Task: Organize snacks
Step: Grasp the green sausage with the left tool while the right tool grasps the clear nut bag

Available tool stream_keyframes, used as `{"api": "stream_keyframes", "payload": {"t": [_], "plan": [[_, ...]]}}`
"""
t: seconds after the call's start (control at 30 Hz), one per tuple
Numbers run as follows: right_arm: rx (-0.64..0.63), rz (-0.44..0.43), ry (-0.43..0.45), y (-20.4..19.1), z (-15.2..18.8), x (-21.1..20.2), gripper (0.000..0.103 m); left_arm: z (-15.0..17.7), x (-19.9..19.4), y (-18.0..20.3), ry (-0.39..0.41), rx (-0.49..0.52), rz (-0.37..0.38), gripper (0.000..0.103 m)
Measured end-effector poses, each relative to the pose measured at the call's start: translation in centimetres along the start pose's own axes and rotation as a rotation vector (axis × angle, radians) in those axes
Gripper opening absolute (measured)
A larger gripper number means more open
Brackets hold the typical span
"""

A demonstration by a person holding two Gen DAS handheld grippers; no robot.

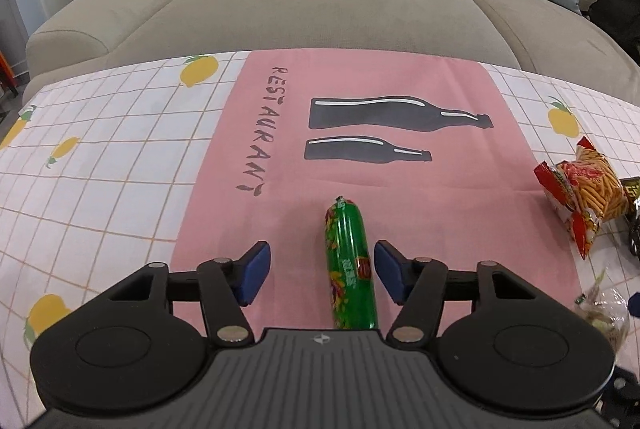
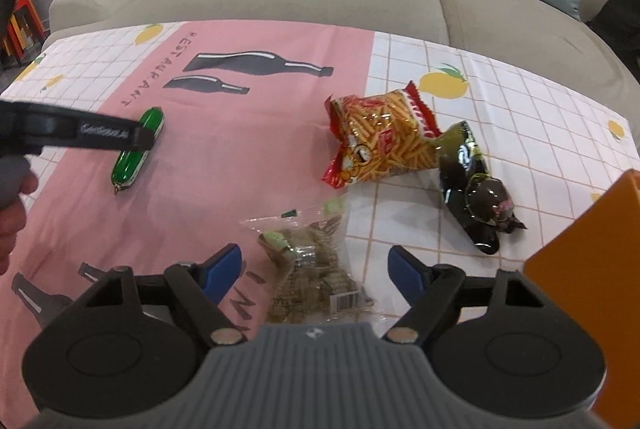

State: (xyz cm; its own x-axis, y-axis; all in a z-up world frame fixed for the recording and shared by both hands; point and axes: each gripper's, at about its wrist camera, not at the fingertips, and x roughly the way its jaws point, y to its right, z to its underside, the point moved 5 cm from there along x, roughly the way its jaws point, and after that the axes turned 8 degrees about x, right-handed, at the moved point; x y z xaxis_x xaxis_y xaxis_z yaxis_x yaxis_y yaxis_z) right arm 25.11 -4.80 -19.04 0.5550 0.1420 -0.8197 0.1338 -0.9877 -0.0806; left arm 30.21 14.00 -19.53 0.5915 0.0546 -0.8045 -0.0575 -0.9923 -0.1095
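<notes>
four snacks (image 2: 382, 141) beside orange box (image 2: 592, 269)

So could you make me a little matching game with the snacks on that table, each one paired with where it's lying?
Things:
1. green sausage
2. clear bag of green-brown snacks
3. red bag of stick crisps
4. dark crumpled packet

Places:
A. between the open right gripper fingers
B. on the checked cloth, partly under the red bag
C. between the open left gripper fingers
D. straddling the edge of the pink mat

Pairs: 1-C, 2-A, 3-D, 4-B
</notes>
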Motion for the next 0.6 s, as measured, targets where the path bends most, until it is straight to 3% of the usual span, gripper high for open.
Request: {"api": "stream_keyframes", "payload": {"t": [0.07,0.13,0.27,0.43,0.6], "plan": [[-0.004,0.001,0.000,-0.1,0.1,0.2,0.075,-0.1,0.4,0.3,-0.010,0.008,0.005,0.059],[-0.006,-0.006,-0.003,-0.2,0.3,0.3,0.069,-0.2,0.7,0.4,-0.013,0.006,0.017,0.052],[-0.011,0.005,-0.006,-0.3,0.8,0.5,0.063,-0.3,0.9,0.7,-0.017,0.005,0.017,0.043],[0.010,0.014,0.001,0.2,1.2,0.1,0.049,-0.1,0.8,0.9,-0.027,-0.004,0.025,0.030],[0.061,0.031,-0.009,0.9,1.8,-0.6,0.045,0.8,-0.1,1.9,-0.065,-0.013,0.066,0.025]]}}
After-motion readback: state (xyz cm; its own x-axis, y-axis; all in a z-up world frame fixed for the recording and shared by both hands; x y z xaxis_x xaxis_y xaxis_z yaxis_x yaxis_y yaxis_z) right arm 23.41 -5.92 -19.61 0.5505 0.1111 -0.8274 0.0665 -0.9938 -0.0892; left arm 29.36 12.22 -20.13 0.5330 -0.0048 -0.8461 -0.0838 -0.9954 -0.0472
